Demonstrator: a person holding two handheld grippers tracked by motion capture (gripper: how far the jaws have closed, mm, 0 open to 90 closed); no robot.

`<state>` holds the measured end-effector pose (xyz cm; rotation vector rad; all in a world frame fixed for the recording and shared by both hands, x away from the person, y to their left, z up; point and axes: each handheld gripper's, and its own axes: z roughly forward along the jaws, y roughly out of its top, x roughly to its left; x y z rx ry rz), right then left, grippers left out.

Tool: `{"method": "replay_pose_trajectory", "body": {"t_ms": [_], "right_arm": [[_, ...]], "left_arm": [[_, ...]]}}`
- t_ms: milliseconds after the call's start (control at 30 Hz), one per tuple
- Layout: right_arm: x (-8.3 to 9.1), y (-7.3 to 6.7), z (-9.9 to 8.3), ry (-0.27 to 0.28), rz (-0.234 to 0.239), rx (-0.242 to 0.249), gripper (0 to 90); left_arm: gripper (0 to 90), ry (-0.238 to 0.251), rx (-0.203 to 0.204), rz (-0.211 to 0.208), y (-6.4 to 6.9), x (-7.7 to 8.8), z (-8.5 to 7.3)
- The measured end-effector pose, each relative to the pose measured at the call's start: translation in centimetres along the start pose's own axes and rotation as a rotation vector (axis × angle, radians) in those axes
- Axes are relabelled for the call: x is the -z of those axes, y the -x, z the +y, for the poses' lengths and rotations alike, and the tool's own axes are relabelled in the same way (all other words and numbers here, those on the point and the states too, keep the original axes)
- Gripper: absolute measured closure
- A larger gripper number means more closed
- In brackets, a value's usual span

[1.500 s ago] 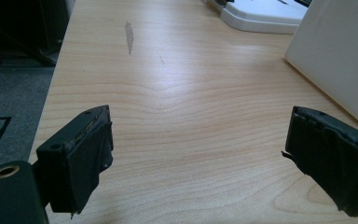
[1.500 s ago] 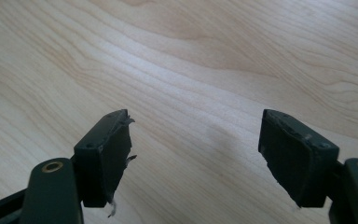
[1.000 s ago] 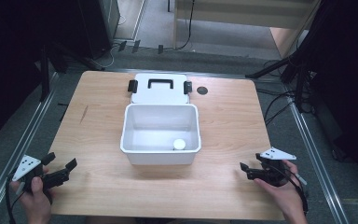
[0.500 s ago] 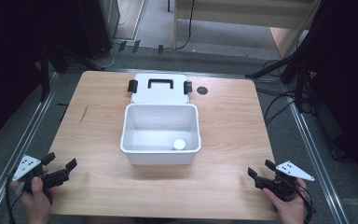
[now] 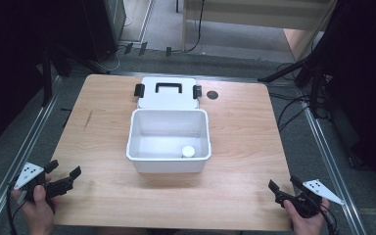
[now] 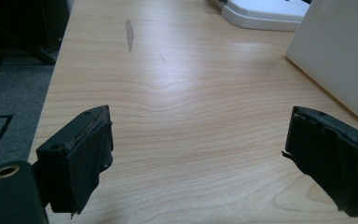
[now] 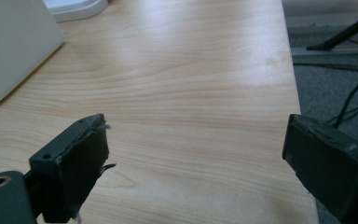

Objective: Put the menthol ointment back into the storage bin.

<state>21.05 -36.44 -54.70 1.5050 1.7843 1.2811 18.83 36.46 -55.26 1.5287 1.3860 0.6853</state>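
Note:
A white open box (image 5: 169, 164) stands in the middle of the wooden table (image 5: 245, 132). A small white round object (image 5: 188, 151) lies in its near right corner. The box's white lid (image 5: 166, 98), with a black handle and two black latches, lies flat just behind it. My left gripper (image 5: 64, 169) (image 6: 196, 135) is open at the near left corner, with only bare wood between its jaws. My right gripper (image 5: 283, 183) (image 7: 193, 140) is at the near right corner; its jaws have just been opening and nothing is between them.
A small black round disc (image 5: 212, 95) sits on the table to the right of the lid. The box wall (image 6: 340, 51) shows at the right of the left gripper view. Cables and dark stands (image 5: 303, 83) lie on the floor beyond the right edge.
My right gripper has moved right and toward the table's near edge, and its jaws now stand wider apart. The left gripper and the box have kept still.

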Motion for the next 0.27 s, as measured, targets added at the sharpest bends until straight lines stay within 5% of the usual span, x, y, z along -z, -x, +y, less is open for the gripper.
{"method": "replay_pose_trajectory", "body": {"t_ms": [267], "right_arm": [[-0.14,-0.35,0.03,-0.017,-0.034,0.022,6.5]], "left_arm": [[8.2,-0.001,0.006,-0.008,-0.11,0.04,0.00]]}}
